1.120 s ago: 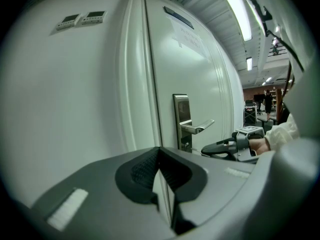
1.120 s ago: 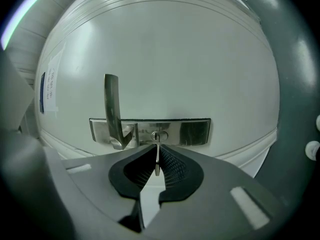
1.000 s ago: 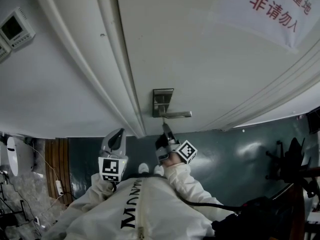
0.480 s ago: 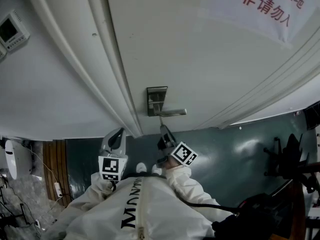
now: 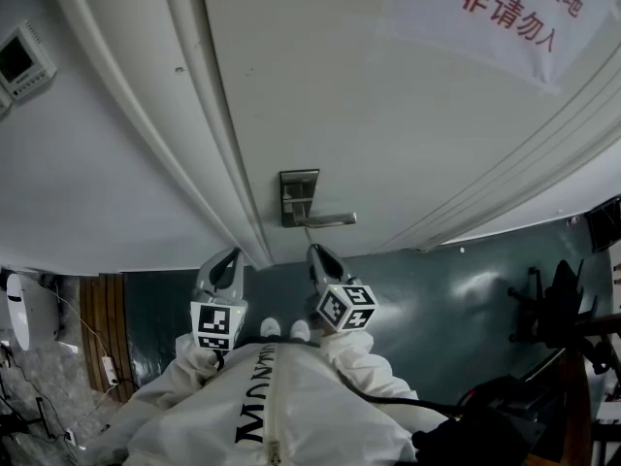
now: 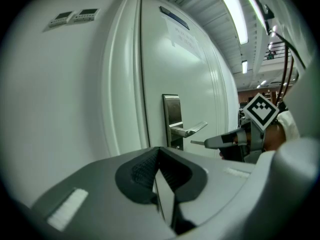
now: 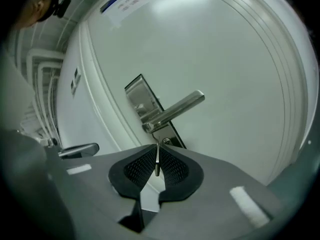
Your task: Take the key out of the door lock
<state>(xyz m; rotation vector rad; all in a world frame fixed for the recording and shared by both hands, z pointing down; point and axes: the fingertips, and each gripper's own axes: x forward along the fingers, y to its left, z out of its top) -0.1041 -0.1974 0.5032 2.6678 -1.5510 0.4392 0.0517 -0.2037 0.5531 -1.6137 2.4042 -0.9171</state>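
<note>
R tool (image 7: pixel 157 148) pinches the key (image 7: pixel 157 163) tight btw its pads so it won't drop. Key's out, just by the door lock (image 7: pixel 142 101). L tool (image 6: pixel 159 151) closed, empty, kept aside.

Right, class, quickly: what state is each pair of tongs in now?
Left tongs: closed, holding nothing.
Right tongs: closed on the key.

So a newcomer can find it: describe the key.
On the white door, find the steel lock plate with its lever handle. Just below the lever, the right gripper pinches the key: a thin flat metal blade, its tip free of the plate.
</note>
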